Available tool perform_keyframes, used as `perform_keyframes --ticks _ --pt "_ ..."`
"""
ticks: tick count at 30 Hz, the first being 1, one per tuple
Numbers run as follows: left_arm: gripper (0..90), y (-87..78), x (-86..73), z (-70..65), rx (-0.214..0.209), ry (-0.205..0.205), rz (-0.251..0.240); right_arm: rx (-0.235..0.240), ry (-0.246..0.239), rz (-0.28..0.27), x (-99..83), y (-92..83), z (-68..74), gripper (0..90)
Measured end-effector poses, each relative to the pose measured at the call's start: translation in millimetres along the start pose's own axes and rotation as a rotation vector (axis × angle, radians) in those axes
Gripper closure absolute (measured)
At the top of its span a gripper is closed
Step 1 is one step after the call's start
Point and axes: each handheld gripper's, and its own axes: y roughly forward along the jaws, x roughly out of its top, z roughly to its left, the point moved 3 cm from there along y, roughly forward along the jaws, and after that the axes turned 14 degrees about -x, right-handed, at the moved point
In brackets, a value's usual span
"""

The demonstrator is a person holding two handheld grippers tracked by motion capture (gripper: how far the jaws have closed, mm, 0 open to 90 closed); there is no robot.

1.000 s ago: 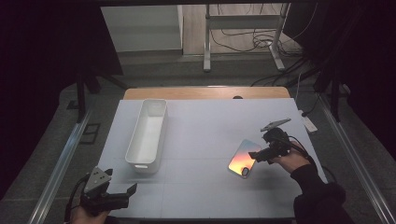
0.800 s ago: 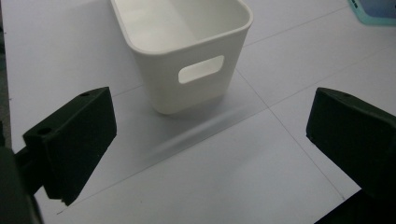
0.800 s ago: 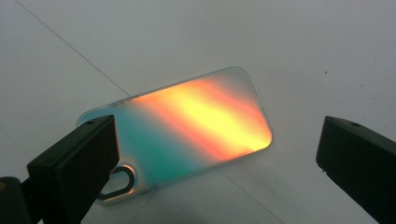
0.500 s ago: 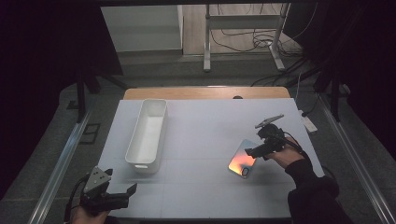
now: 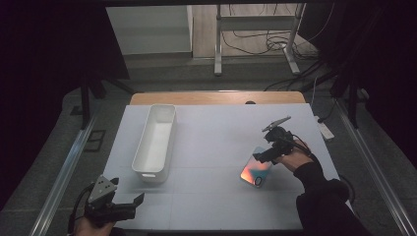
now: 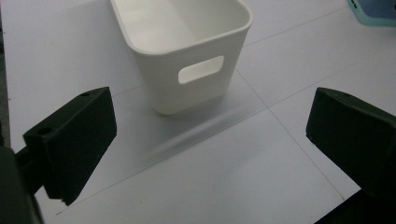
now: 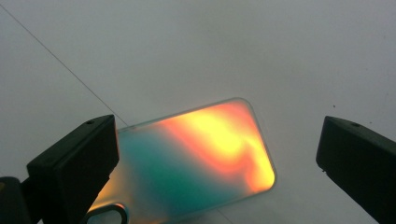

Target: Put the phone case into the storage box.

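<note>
The white-topped table (image 5: pixel 216 147) bears a long white plastic bin (image 5: pixel 155 140) with a handle slot in its end wall; nothing shows inside it. Right of the bin, well apart, a flat iridescent orange-and-teal phone case (image 5: pixel 255 172) lies on the tabletop. The right gripper (image 5: pixel 268 156) hovers just above the case, jaws spread wide, apparently lining up a grasp; closing on its edges would come next. The left gripper (image 5: pixel 129 202) waits near the bin's near end, jaws apart, holding nothing.

Lab: dark curtains (image 5: pixel 54 44), floor cables (image 5: pixel 255 37), white table (image 5: pixel 216 142).
</note>
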Motion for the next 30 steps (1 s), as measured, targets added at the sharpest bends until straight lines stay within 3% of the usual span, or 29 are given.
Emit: perform_keyframes --ticks 26,27,30 --pt "2.8 -0.2 0.0 0.5 0.001 -0.005 -0.002 0.029 -0.001 0.042 21.2 21.2 8.4 0.0" --pt "2.8 -0.3 0.0 0.6 0.001 -0.006 -0.002 0.024 -0.006 0.047 20.9 21.6 8.4 1.6" --pt "2.8 -0.2 0.0 0.8 0.001 -0.007 -0.002 0.023 -0.008 0.064 20.2 21.3 8.9 20.4"
